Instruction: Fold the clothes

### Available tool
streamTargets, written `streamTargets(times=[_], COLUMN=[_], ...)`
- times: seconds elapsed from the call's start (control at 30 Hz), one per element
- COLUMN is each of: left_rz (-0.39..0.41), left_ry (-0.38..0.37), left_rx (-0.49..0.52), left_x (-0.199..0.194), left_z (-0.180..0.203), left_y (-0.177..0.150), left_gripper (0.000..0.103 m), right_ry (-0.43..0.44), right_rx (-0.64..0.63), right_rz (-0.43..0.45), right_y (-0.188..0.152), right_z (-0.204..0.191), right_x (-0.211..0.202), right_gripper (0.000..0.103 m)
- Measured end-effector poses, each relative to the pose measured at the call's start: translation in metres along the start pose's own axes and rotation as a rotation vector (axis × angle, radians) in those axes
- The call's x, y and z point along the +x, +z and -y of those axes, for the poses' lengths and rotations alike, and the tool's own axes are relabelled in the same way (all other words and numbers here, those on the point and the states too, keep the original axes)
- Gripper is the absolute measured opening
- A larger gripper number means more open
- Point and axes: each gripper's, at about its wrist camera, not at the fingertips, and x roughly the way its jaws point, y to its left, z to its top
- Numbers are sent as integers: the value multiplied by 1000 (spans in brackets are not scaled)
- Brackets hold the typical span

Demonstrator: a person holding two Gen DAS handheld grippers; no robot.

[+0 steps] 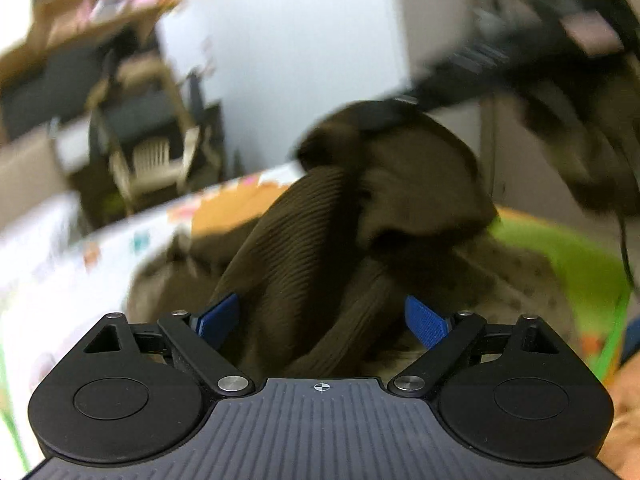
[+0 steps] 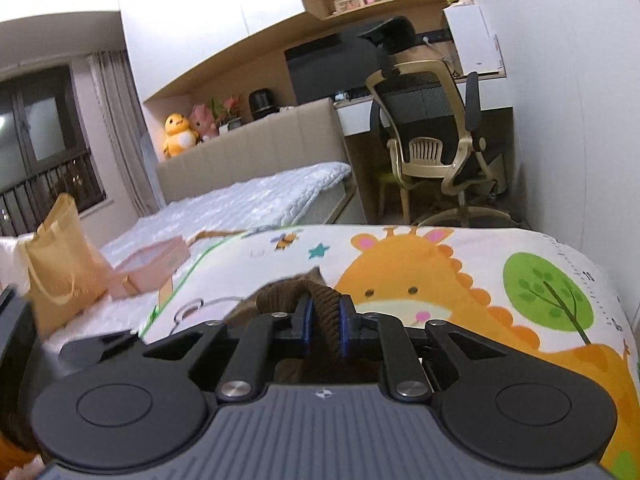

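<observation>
right now the left gripper (image 1: pixel 320 320) stands wide apart, its two blue pads (image 1: pixel 218 320) spread to either side of a hanging fold of the brown garment (image 1: pixel 320 248). the ribbed cloth passes between the pads, but neither pad is pressed onto it as far as the left wrist view shows; it touches or nearly touches the left-hand pad, and i cannot tell which. the garment is bunched and partly lifted: a dark hump of it rises above the gripper, and looser folds trail down onto the cartoon mat (image 1: pixel 120 248) beneath. most of that view is smeared with blur, so the room behind is hard to read; a cream chair (image 1: pixel 156 160) shows at the left, and a dark blurred mass at the upper right could be more cloth or something else.

the right gripper (image 2: pixel 323 320) is narrow, its blue pads (image 2: pixel 307 320) clamped on a thick ribbed edge of the same brown garment (image 2: pixel 316 296), which arches up over the fingertips and drops back between them. more of the cloth sits bunched just beyond and below the fingers. under it lies the cartoon mat (image 2: pixel 460 280), printed with an orange giraffe and a green tree. off to the left are a yellow tote bag (image 2: pixel 60 256) and a pink box (image 2: pixel 148 264), close together on the white quilted bed (image 2: pixel 248 200). farther back, an office chair (image 2: pixel 432 128) stands at a desk, and a yellow plush toy (image 2: pixel 178 136) sits on the headboard ledge.
</observation>
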Motion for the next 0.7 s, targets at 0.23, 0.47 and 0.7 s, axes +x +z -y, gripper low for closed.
streamTargets(times=[0.23, 0.47, 0.7], left_rz=[-60, -18, 23], left_ry=[-3, 109, 506], left_rx=[130, -119, -485], left_x=[48, 23, -38], left_z=[4, -97, -279], left_y=[-6, -13, -47], left_gripper=[68, 11, 10], right_ry=[-19, -88, -311], right_rx=[-2, -20, -36], right_rz=[5, -3, 79], right_y=[10, 26, 69], right_z=[6, 18, 62], right_x=[13, 31, 61], right_gripper=[10, 10, 4])
